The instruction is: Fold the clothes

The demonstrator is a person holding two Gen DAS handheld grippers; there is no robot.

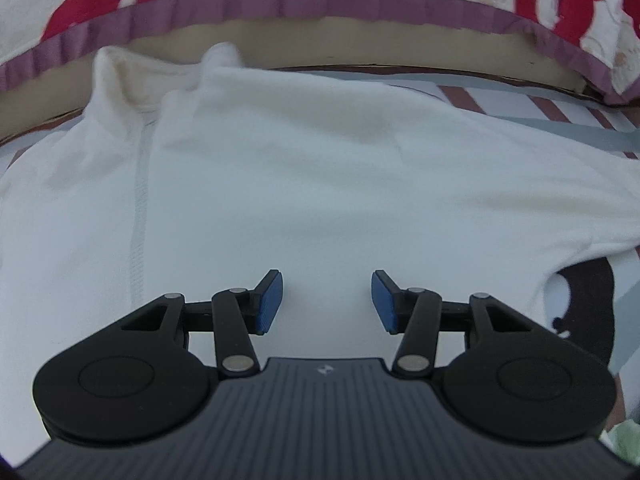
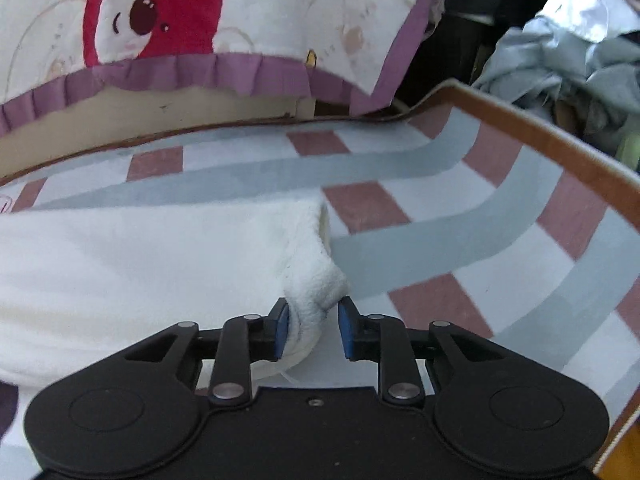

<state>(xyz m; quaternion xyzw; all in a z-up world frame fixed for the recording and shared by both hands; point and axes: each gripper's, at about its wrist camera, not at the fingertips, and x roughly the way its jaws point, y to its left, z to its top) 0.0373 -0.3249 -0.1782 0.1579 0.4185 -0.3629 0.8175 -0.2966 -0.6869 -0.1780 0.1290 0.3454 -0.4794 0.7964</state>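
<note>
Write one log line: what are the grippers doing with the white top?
left hand-held gripper: open above white top | right hand-held gripper: open around cuff

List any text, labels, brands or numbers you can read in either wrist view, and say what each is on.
No readable words or numbers in either view.
Small pale emblem on the dark ribbed body of the left hand-held gripper: a mark only, too small to read.
White fleece garment: no label or print visible.
Cream cloth with red bear pictures and purple frill: pictures only, no lettering.
Blue, white and maroon checked sheet: pattern only.
</note>
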